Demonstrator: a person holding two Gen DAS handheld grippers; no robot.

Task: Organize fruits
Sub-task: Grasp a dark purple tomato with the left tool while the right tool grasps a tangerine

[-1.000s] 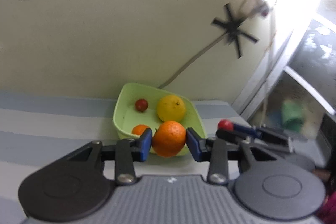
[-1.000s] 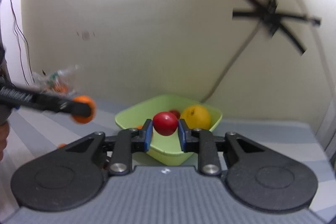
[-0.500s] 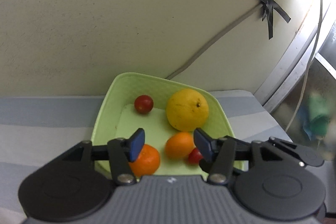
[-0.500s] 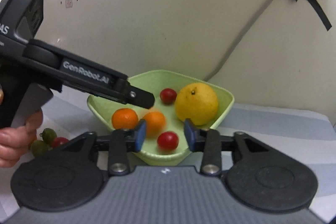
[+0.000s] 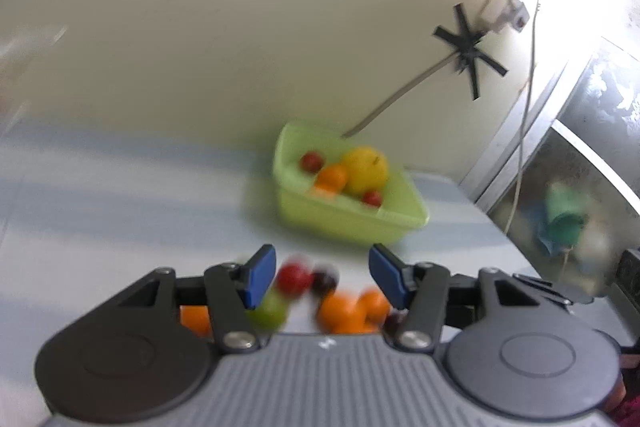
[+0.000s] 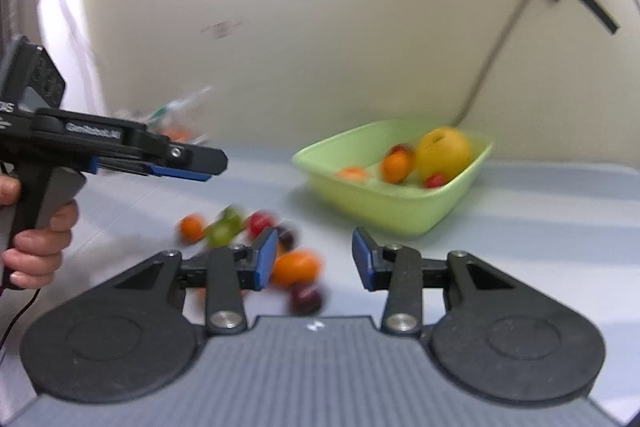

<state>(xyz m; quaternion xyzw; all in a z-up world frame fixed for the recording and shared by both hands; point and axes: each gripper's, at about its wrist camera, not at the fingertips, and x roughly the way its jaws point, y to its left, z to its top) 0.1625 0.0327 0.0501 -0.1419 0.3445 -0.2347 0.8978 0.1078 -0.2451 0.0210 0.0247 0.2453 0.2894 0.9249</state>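
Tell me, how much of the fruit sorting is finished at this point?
Partly done. The green tub already holds a big yellow fruit, two oranges and two small red fruits. Nothing is in hand: the left gripper and the right gripper are both open and empty. Still left is the loose pile on the table: oranges, a green fruit, and red and dark ones.

A light green plastic tub (image 6: 394,215) sits on the pale striped worktop (image 6: 540,227), close before the cream wall (image 6: 320,27). In the tub lie a large yellow citrus fruit (image 6: 443,153), two small oranges (image 6: 395,167) and two small red fruits (image 6: 435,180). Nearer the cameras, apart from the tub and on the worktop, lies a loose cluster of small round fruits (image 6: 256,239). In the right wrist view the left gripper (image 6: 180,163) hangs left of the tub, above that cluster.
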